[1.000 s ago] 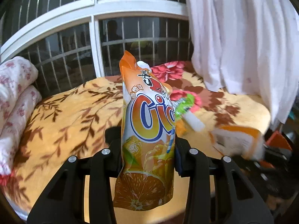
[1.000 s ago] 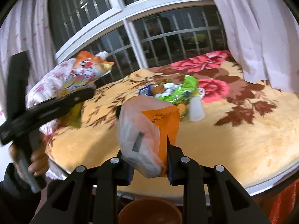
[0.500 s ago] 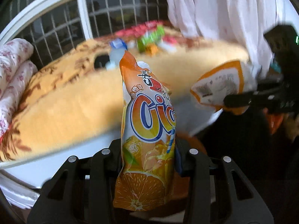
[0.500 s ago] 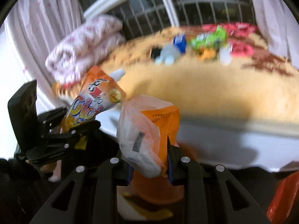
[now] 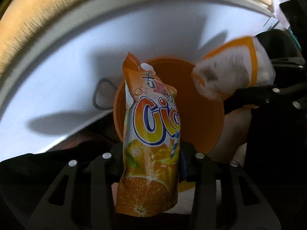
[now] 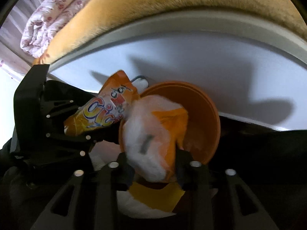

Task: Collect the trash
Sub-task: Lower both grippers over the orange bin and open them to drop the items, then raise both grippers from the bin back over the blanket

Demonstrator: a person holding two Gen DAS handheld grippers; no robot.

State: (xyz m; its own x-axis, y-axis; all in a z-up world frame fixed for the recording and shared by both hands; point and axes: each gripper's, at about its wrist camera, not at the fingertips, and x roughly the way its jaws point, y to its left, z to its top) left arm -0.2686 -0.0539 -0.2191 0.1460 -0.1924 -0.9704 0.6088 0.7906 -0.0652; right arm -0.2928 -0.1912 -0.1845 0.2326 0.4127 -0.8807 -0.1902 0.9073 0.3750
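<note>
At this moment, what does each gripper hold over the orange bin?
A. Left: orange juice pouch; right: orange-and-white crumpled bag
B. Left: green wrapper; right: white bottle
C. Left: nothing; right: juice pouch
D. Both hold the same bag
A. The left gripper is clamped on the orange juice pouch, and the right gripper on the orange-and-white crumpled bag, both above the orange bin.

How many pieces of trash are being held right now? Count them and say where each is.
2. The orange juice pouch sits between the left gripper fingers; the crumpled orange-and-white bag sits in the right gripper, both above the orange bin.
</note>
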